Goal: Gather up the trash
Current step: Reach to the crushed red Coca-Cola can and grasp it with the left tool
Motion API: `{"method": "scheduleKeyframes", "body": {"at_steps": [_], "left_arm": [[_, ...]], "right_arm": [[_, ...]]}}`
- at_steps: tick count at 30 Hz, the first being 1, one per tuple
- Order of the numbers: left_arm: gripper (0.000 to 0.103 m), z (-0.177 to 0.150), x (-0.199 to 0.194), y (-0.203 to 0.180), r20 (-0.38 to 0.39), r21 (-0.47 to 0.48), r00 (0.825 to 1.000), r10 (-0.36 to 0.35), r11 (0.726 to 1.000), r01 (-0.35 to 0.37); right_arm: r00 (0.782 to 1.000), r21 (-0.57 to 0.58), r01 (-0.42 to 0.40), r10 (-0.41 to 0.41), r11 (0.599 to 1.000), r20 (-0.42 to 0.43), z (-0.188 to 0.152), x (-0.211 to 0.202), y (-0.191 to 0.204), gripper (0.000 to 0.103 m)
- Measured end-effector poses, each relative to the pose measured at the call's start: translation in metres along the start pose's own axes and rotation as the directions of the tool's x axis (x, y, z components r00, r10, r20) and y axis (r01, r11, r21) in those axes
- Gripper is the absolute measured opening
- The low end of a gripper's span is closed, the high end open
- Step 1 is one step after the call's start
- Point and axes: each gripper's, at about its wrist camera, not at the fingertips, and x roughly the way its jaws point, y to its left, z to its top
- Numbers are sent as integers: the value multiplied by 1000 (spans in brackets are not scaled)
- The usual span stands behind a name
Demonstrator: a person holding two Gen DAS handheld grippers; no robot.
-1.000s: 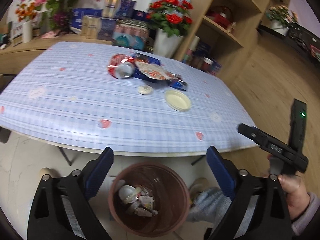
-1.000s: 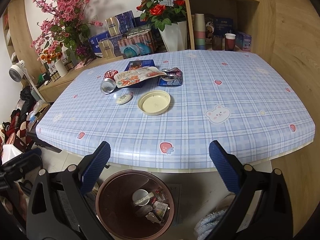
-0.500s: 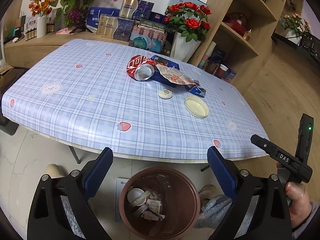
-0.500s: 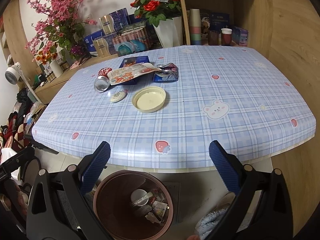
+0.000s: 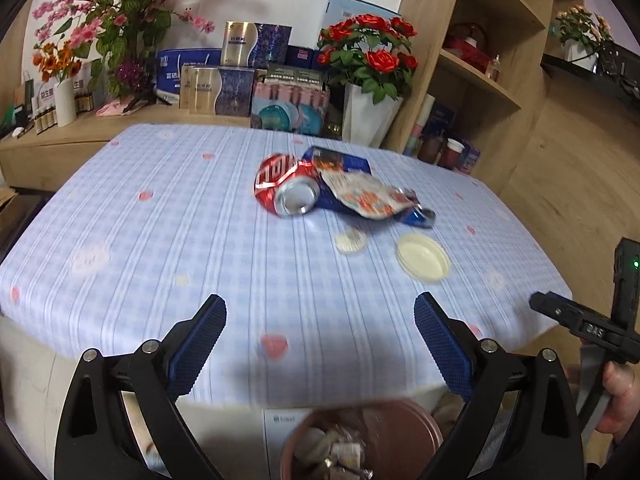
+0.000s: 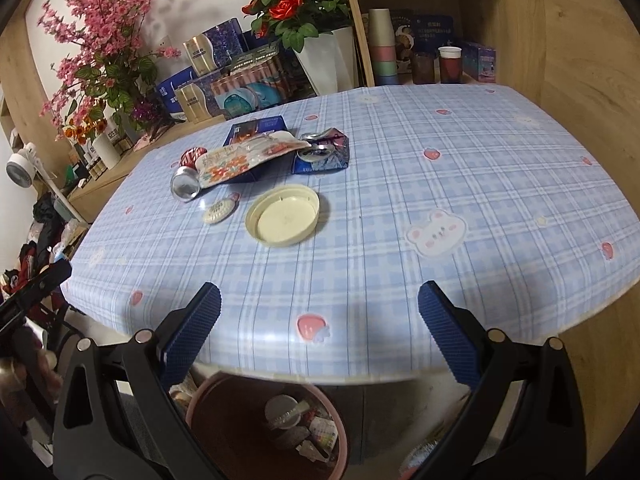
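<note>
Both my left tongs (image 5: 320,344) and right tongs (image 6: 319,336) are wide open and hold nothing. I should advance the right pair straight to the cream lid (image 6: 283,220) ahead and close on its rim.

Cream lid (image 6: 283,216) beside what looks like a wrapper (image 6: 244,158).

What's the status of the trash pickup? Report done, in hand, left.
Done: the brown bin under the table edge already holds wrappers and a small cup.
In hand: nothing; left tongs and right tongs are both open and empty over the near edge.
Left on the table: crushed red can, snack pouch, blue wrapper, cream lid, small round piece.
</note>
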Motion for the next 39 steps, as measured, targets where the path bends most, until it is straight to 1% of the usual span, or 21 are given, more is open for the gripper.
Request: {"method": "scheduleKeyframes", "body": {"at_steps": [2,4,7,9,10,11,13,15,17,20,22,25,27,28,29,30,31,34,37,39], "left_arm": [[93,13,17,5,-1,31,1000,12,999,-12],[93,24,33,6,0,83,1000,24,996,-24],[92,39,58,9,-7,155,1000,24,988,-22],[88,48,74,13,-18,166,1000,16,986,-12],[82,56,86,18,-31,154,1000,3,988,1],[79,61,95,21,-41,138,999,-11,990,17],[75,70,111,24,-53,125,998,-36,991,42],[70,77,127,25,-57,150,998,-30,988,38],[61,85,146,26,-73,183,997,-17,983,30],[57,97,172,29,-92,214,996,-6,976,26],[57,104,187,32,-102,236,995,0,971,24],[57,109,204,36,-143,243,990,-14,969,48],[57,108,209,35,-161,260,987,-30,963,72],[54,106,212,33,-172,280,984,-33,957,81],[47,105,215,31,-183,293,983,-36,952,89],[21,102,219,29,-203,318,979,-10,945,75],[19,100,218,28,-201,326,979,10,944,58],[18,98,209,36,-186,265,982,-10,962,60],[18,95,194,46,-174,216,985,-7,975,45],[18,91,179,51,-166,197,986,-5,980,38]], "right_arm": [[1000,12,-15,15,1000,-12,9,10,-2,97],[999,36,-30,32,999,-40,17,24,-5,97],[996,48,-43,47,998,-73,27,43,-7,97],[995,36,-32,35,999,-89,34,55,-4,97],[996,29,-15,18,999,-92,35,58,-3,97],[995,13,13,-11,1000,-94,38,63,-1,97],[995,-10,20,-20,1000,-95,41,72,1,97],[995,-22,18,-20,1000,-100,43,80,2,97],[994,-27,10,-13,1000,-112,45,87,2,97],[992,-41,9,-14,999,-123,47,97,3,97],[991,-47,35,-41,998,-130,48,104,4,97],[989,-31,37,-41,999,-139,50,110,3,97],[990,-30,37,-40,999,-137,52,113,3,97],[990,-33,35,-40,999,-137,52,115,4,97],[989,-36,34,-39,999,-139,53,117,5,97],[989,-38,31,-37,999,-142,54,119,6,97],[989,-40,26,-31,999,-147,55,121,8,97],[989,-60,5,-14,998,-147,57,123,19,97],[992,-125,25,-40,992,-123,61,125,38,97],[992,-162,-9,-11,987,-126,63,129,54,97]]}}
